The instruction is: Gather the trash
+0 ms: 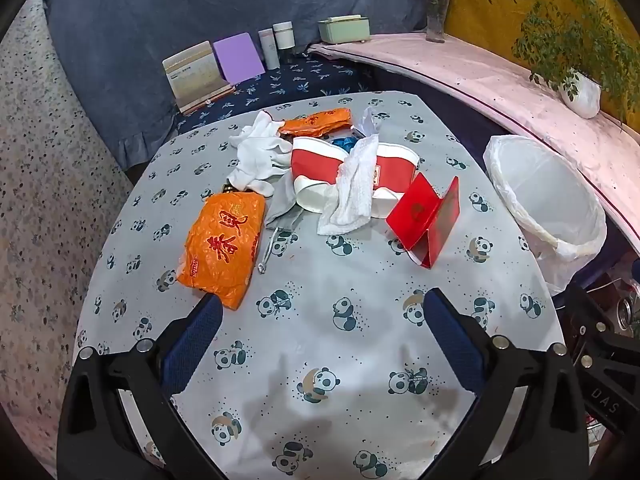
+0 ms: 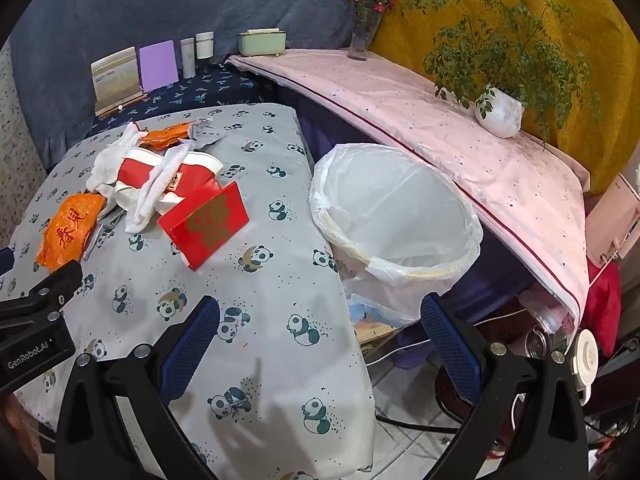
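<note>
Both grippers, left (image 1: pixel 322 316) and right (image 2: pixel 320 318), hover spread wide and empty over the tabletop's (image 1: pixel 320 360) near edge; trash (image 1: pixel 340 176) is heaped mid-table, so grab the nearby orange wrapper (image 1: pixel 222 246) first, then the bin (image 2: pixel 396 232) beside the right edge.

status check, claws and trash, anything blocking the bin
Left claw and right claw both open, empty, above the table. Trash pile untouched: orange wrapper, red box, tissue. Lined bin beside table, path unobstructed.

Blue drape (image 1: pixel 160 20), yellow drape (image 2: pixel 520 0), pink-covered ledge (image 2: pixel 440 128).
</note>
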